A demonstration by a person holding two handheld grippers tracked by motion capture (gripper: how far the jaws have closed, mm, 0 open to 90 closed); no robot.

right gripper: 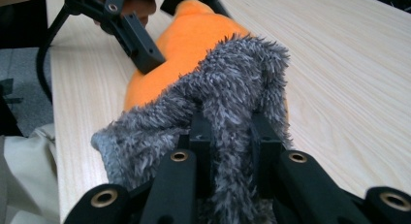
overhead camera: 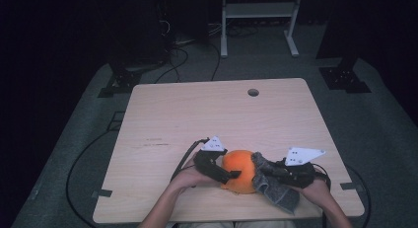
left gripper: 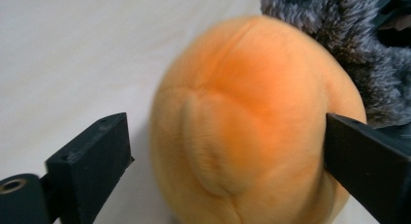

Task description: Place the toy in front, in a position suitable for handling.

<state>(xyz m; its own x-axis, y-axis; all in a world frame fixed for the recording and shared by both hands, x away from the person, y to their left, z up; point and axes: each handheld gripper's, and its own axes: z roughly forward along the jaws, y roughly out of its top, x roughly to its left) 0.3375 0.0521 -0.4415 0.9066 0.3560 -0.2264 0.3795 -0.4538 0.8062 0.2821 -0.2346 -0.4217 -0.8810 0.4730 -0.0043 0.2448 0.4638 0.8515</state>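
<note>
Left tool (left gripper: 228,151) gapes around a round orange plush (left gripper: 252,122) — right tool (right gripper: 231,136) pinches shaggy grey cloth (right gripper: 232,88).

wooden table (overhead camera: 197,114), white rack (overhead camera: 259,11), floor cables (overhead camera: 172,57)

Ahead of both tools the table (overhead camera: 217,114) is left open. Between them, passage is blocked by the orange plush (overhead camera: 240,171) and grey fleece (overhead camera: 276,186).

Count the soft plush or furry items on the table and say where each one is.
2. The orange plush sits near the table's front edge between the left gripper's open jaws; the grey furry cloth drapes against its right side, pinched by the right gripper. Others may be hidden.
</note>
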